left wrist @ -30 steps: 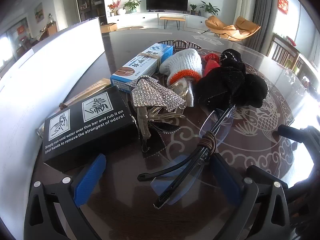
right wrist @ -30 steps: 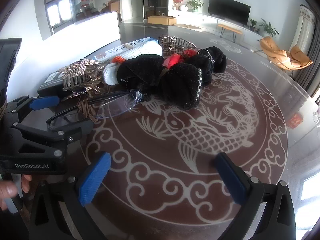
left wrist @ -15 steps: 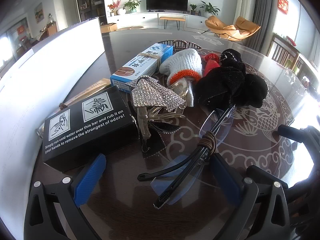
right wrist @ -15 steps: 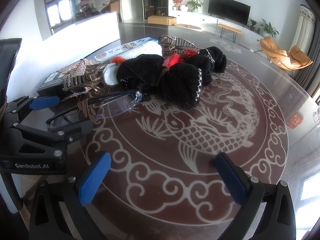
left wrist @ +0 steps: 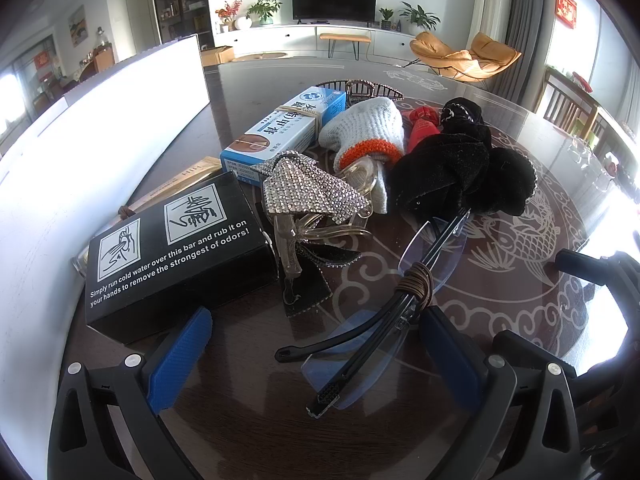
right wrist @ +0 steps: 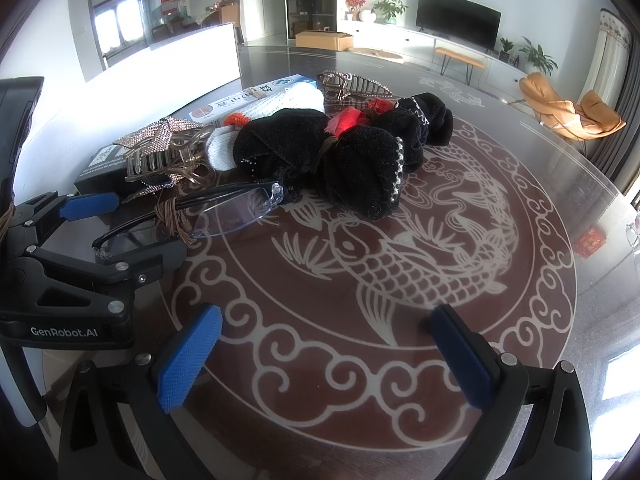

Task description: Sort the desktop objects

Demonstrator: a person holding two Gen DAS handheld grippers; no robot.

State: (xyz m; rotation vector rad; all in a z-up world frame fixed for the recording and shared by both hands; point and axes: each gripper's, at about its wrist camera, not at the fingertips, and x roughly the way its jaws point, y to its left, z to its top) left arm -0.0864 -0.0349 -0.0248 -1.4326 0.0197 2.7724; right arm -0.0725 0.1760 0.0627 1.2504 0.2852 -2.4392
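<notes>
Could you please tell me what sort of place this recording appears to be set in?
Most likely a home living room: a television on a low white cabinet, orange lounge chairs, and potted plants behind the glass-topped table.

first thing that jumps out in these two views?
The pile of small things at the far-left part of the table: a black box with white print nearest the left gripper, a rhinestone clip beside it, black velvet scrunchies toward the middle. Folded glasses lie between the left gripper's open fingers. The right gripper is open over the bare koi pattern.
</notes>
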